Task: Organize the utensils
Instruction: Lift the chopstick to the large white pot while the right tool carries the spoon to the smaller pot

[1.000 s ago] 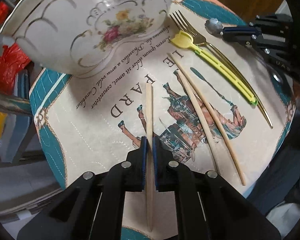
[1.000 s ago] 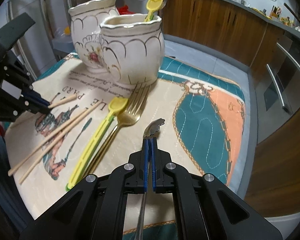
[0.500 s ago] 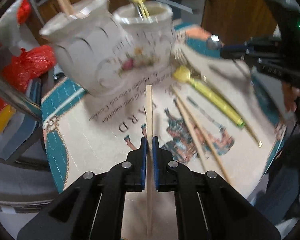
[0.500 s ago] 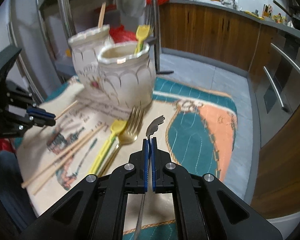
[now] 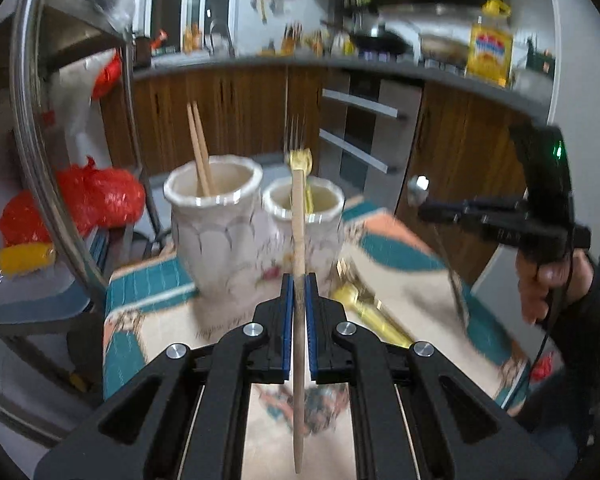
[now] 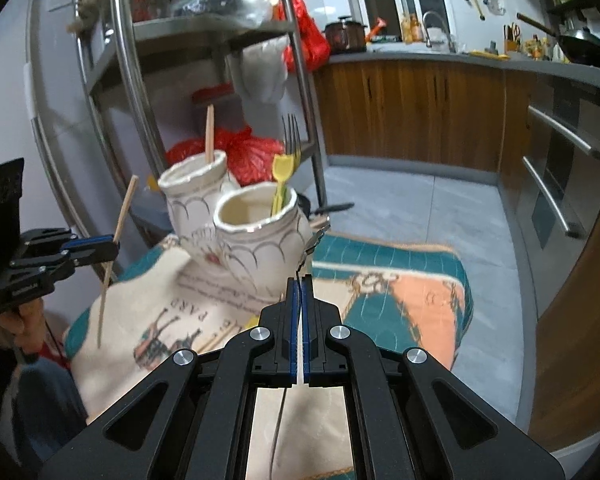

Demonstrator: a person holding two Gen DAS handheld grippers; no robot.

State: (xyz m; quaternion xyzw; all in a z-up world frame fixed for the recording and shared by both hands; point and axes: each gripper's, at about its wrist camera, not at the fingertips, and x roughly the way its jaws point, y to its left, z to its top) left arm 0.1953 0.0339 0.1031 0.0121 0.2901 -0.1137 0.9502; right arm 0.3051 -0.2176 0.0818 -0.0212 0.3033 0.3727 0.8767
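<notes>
Left gripper, jaws clamped on a pale wooden chopstick pointing toward 12 o'clock, held clear of the printed quilted placemat. Right gripper, jaws closed on a slim silver metal utensil. Two cream scalloped ceramic holders stand at 12 o'clock, touching; one holds chopsticks, one forks.

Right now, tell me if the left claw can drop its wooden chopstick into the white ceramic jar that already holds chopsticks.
Probably yes. The left claw grips the wooden chopstick above the mat, and the white ceramic jar's mouth looks open beside its two chopsticks, with nothing between.
</notes>
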